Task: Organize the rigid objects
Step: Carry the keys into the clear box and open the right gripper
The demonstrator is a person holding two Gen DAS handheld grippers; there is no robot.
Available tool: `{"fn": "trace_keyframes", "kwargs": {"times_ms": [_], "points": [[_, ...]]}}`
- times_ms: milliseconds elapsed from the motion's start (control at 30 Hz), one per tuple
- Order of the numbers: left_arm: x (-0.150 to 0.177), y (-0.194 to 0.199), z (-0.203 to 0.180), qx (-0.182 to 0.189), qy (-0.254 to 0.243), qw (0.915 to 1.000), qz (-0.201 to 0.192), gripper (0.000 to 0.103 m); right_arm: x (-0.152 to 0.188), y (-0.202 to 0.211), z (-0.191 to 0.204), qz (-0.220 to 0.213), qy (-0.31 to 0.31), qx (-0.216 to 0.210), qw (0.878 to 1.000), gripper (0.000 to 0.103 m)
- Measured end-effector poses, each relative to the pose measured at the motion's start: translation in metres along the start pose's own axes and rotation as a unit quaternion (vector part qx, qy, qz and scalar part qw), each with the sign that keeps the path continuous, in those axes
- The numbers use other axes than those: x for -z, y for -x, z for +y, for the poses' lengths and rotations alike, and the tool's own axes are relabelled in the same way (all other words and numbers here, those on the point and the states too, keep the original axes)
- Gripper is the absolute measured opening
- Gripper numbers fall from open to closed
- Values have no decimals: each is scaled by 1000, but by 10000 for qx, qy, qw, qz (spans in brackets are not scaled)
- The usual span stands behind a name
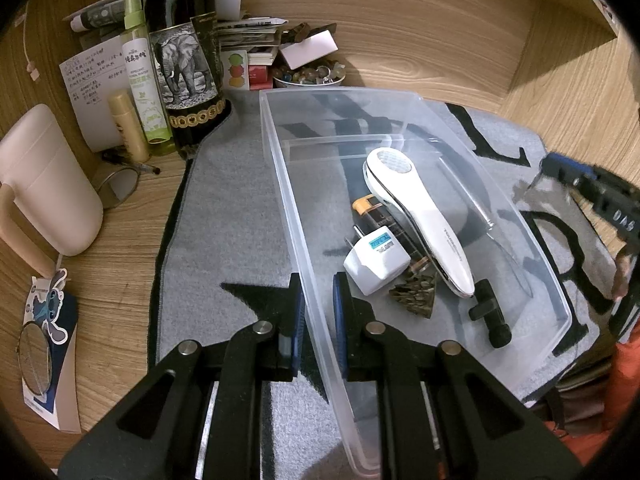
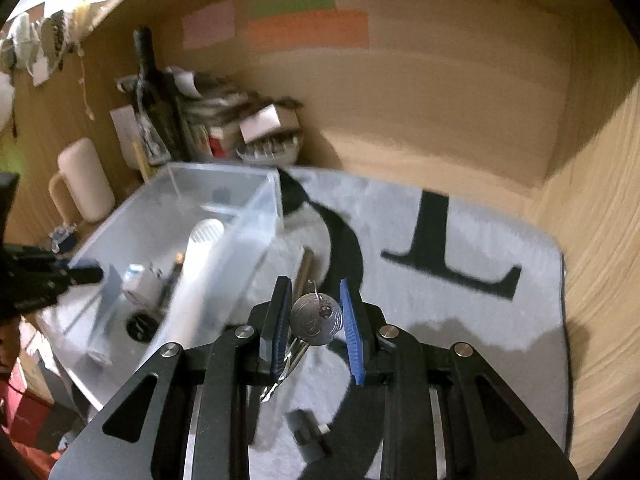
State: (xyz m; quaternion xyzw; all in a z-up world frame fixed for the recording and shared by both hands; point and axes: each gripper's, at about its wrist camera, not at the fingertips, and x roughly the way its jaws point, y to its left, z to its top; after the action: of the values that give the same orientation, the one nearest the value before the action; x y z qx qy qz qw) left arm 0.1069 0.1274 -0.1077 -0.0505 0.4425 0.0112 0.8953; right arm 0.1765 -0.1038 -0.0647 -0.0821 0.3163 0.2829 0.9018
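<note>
A clear plastic bin (image 1: 280,152) lies on a grey mat (image 1: 224,216). Inside are a white handheld device (image 1: 416,216), a white plug adapter (image 1: 376,260), a black-and-orange tube (image 1: 372,216), a small patterned pyramid (image 1: 416,296) and a black T-shaped part (image 1: 490,316). My left gripper (image 1: 318,312) is shut on the bin's near wall. My right gripper (image 2: 314,320) holds a silver key (image 2: 316,320) above the mat, right of the bin (image 2: 256,216); the key hangs against the left finger and the jaws stand apart. A metal cylinder (image 2: 304,268) and a black piece (image 2: 308,432) lie on the mat.
Behind the bin stand a dark bottle (image 1: 188,60), a green spray bottle (image 1: 142,80), a yellow tube (image 1: 128,124), papers and a bowl of stones (image 1: 312,74). A cream mug (image 1: 48,184) and a round mirror (image 1: 120,186) are at left. Wooden walls enclose the desk.
</note>
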Motion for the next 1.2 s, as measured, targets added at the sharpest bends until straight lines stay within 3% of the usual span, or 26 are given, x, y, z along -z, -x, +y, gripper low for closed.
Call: {"fn": "trace_keyframes", "kwargs": {"times_ms": [333, 533, 833, 1200], "points": [[0, 0, 0, 1, 1, 10000, 2, 13, -37, 25, 35, -658, 302, -342, 9968, 23], [0, 0, 0, 1, 3, 10000, 1, 13, -46, 23, 62, -783, 543, -675, 9932, 23], [0, -1, 0, -1, -6, 10000, -2, 13, -36, -11, 104, -313, 875, -1039, 9902, 23], [0, -1, -1, 6, -40, 10000, -3, 13, -19, -56, 114, 448, 962, -1129, 9879, 23]]}}
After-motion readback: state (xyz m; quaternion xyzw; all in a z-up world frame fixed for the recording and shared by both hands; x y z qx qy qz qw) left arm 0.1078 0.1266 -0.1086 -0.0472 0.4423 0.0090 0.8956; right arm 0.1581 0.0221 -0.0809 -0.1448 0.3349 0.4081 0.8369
